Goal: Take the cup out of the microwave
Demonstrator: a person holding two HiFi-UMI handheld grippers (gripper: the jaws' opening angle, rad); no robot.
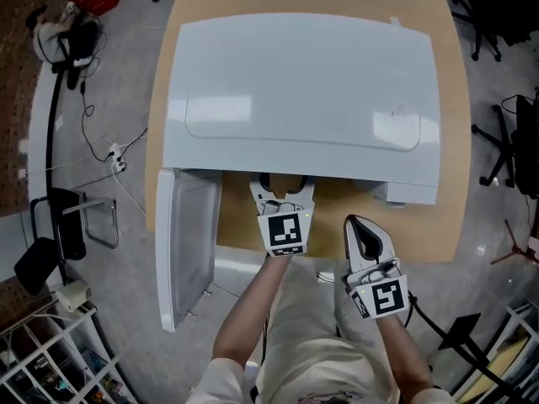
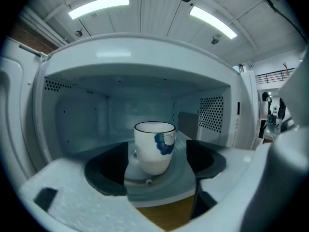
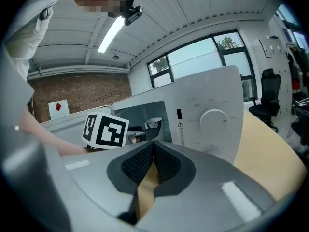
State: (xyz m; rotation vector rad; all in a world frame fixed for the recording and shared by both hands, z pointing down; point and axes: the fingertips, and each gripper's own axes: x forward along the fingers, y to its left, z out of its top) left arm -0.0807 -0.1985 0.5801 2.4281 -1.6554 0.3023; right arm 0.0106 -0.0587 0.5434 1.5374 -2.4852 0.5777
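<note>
A white cup with a blue flower stands upright on the turntable inside the open white microwave. My left gripper is open at the mouth of the cavity. Its black pads sit either side of the cup and do not touch it. In the head view the left gripper reaches under the microwave's front edge, which hides the cup. My right gripper hangs back over the table edge, shut with nothing in it. The right gripper view shows its jaws together, the cup and the left gripper's marker cube.
The microwave door is swung open to the left, past the wooden table. The control panel with its dial is to the right of the cavity. Office chairs stand to the right, with cables and a shelf to the left on the floor.
</note>
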